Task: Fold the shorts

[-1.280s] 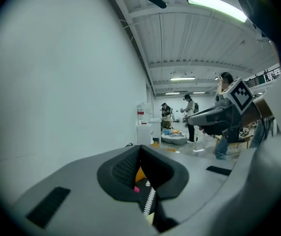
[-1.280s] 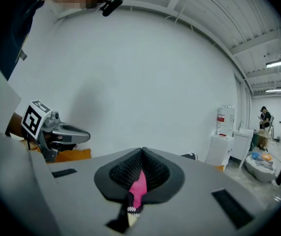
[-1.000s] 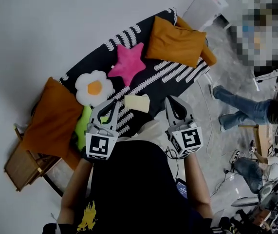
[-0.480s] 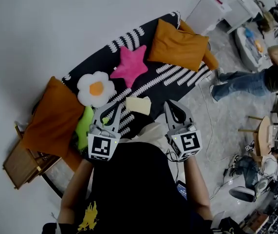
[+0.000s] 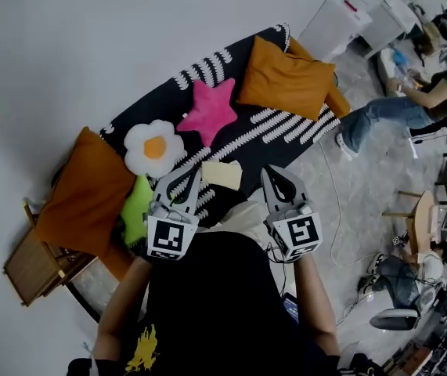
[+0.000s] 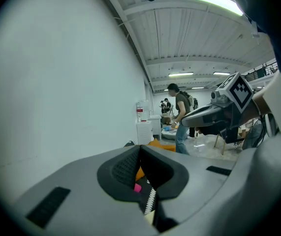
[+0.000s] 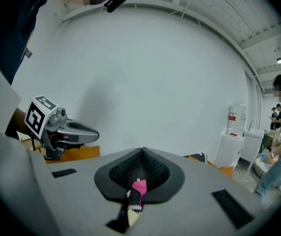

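Observation:
The shorts [image 5: 222, 174] are a small pale yellow folded piece lying on the black sofa cover with white stripes [image 5: 286, 124]. In the head view my left gripper [image 5: 187, 177] hangs just left of them, shut with nothing in it. My right gripper [image 5: 273, 172] is just right of them, also shut and empty. In the left gripper view the jaws [image 6: 141, 147] meet in front of the white wall, and the right gripper [image 6: 224, 113] shows alongside. The right gripper view shows its closed jaws [image 7: 142, 150] and the left gripper [image 7: 64, 130] beside them.
On the sofa lie a pink star cushion [image 5: 207, 108], a fried-egg cushion [image 5: 153, 147], a green cushion [image 5: 135, 208] and orange cushions [image 5: 286, 73] [image 5: 82, 190]. A wooden crate [image 5: 31, 269] stands left. A white cabinet [image 5: 333, 14] and a seated person [image 5: 411, 104] are at the right.
Both grippers stay shut and hold about the same place on either side of the shorts. The person in the background at the right has shifted.

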`<move>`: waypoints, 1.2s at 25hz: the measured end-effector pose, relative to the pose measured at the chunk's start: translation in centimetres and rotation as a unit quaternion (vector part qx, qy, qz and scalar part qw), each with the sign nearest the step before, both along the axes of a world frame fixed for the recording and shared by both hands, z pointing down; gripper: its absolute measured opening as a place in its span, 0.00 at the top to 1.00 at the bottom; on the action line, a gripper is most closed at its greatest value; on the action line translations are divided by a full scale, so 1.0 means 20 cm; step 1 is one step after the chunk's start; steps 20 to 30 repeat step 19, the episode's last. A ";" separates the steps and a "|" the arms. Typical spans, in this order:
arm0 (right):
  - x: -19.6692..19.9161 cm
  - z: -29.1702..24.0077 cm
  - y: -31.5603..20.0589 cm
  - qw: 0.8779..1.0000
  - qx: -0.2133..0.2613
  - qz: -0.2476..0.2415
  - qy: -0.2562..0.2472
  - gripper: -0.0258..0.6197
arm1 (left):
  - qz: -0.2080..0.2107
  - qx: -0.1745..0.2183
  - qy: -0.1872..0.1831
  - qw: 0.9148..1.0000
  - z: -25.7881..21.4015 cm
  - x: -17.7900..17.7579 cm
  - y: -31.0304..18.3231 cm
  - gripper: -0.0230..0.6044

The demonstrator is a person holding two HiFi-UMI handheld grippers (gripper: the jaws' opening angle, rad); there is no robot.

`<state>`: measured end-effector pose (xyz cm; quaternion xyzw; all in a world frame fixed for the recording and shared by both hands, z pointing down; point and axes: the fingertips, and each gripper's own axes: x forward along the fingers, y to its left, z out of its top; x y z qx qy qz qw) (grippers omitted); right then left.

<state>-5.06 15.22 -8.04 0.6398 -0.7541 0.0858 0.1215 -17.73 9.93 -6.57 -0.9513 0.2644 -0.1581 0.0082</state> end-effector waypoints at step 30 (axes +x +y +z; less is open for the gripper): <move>-0.03 0.05 0.09 1.000 -0.018 -0.001 -0.001 0.94 | 0.023 -0.018 -0.028 0.999 0.12 -0.02 0.13 0.94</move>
